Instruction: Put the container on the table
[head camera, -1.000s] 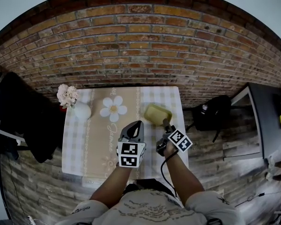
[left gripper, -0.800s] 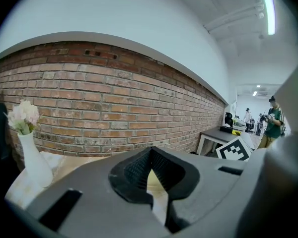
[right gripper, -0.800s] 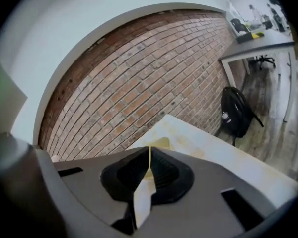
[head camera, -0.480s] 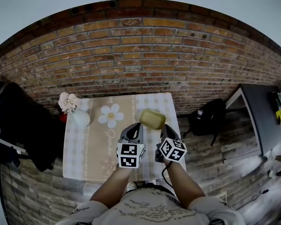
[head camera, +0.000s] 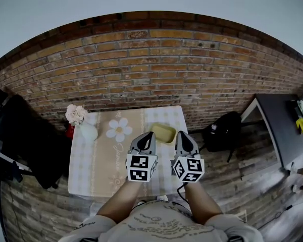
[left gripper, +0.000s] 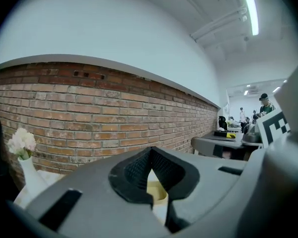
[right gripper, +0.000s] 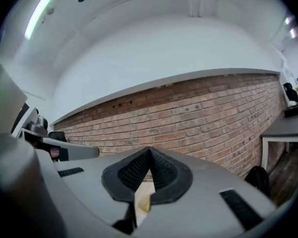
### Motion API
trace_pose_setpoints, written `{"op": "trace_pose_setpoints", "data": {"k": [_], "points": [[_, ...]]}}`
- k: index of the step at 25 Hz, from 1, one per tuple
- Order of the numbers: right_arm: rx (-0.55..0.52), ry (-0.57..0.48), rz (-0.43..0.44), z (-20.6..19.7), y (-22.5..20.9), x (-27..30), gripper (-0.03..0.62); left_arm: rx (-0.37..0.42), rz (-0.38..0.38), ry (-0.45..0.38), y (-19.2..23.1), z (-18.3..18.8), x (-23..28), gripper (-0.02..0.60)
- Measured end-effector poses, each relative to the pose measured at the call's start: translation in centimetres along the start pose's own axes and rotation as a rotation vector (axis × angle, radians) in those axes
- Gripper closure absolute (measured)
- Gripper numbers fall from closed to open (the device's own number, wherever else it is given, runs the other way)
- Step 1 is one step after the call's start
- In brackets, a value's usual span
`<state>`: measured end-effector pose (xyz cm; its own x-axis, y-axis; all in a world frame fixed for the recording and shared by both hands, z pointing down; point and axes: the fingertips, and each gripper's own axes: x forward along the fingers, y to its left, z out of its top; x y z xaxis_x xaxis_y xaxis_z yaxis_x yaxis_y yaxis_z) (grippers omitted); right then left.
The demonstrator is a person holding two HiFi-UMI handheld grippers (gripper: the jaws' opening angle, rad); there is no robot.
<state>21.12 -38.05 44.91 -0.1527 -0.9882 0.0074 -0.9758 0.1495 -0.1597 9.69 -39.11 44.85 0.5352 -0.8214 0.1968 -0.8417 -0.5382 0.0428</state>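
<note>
The left gripper (head camera: 149, 135) and the right gripper (head camera: 181, 134) hang side by side above the table (head camera: 91, 171), both pointing away from the person toward the brick wall (head camera: 156, 69). Each has its jaws clenched tip to tip with nothing between the pads, and neither touches anything. The table carries a pale checked cloth with a beige runner printed with a daisy (head camera: 118, 129). A white vase (head camera: 88, 132) of pale flowers (head camera: 76, 114) stands at its far left corner. Around it lies a wood-plank floor (head camera: 242, 160), with a black chair (head camera: 25, 140) to the left, a black bag (head camera: 222, 130) to the right and a dark desk (head camera: 283, 120) beyond that. The yellow-green container (head camera: 163, 132) sits on the far right part of the table, just past the two gripper tips and between them in the head view. Its open side faces up and its long axis runs roughly across the table, tilted slightly toward the near right.
</note>
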Motion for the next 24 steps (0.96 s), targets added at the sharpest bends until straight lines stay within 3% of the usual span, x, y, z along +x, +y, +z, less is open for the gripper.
{"op": "trace_pose_setpoints", "data": {"k": [13, 24], "points": [[-0.052, 0.014, 0.025, 0.1, 0.8, -0.7, 0.592, 0.03, -0.003, -0.01, -1.6, 0.8, -0.2, 0.575], [0.002, 0.047, 0.059, -0.6, -0.1, -0.5, 0.592, 0.037, 0.009, 0.002, -2.6, 0.4, 0.5, 0.575]]}}
